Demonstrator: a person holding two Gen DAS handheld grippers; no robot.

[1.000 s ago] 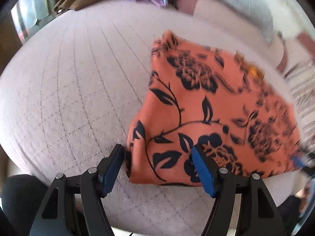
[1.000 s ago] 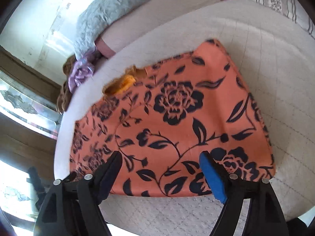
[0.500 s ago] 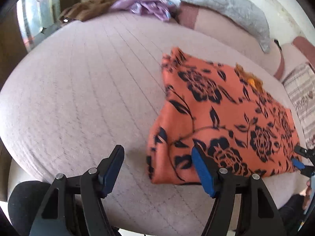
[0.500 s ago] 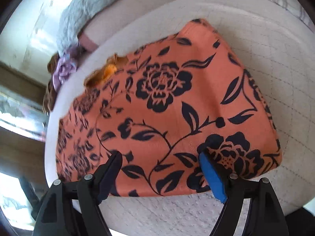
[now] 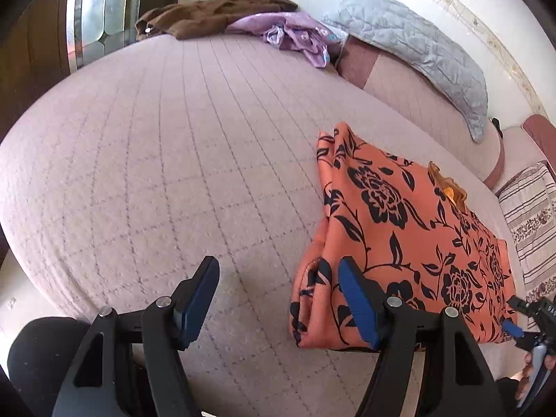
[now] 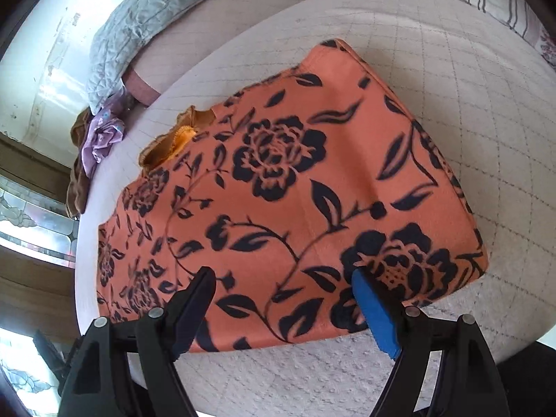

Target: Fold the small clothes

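Garment (image 6: pixel 288 187) – orange w/ black florals

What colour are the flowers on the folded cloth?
Black flowers on the orange cloth, clearest in the right wrist view.

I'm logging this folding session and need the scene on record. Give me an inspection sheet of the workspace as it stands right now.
Surface: quilted pale bedspread on a bed, grid stitching.
Job's things: orange floral garment lying folded flat near the bed edge, a yellow-orange frilled trim showing at its far side.
Clutter: purple cloth and brown garment heaped at the far end.
Grippers: left gripper open, beside the garment's corner, holding nothing; right gripper open over the garment's near edge, holding nothing.
Cables: nothing seen.
Surroundings: grey quilted pillow, striped pillow, white wall, patterned glass panel.
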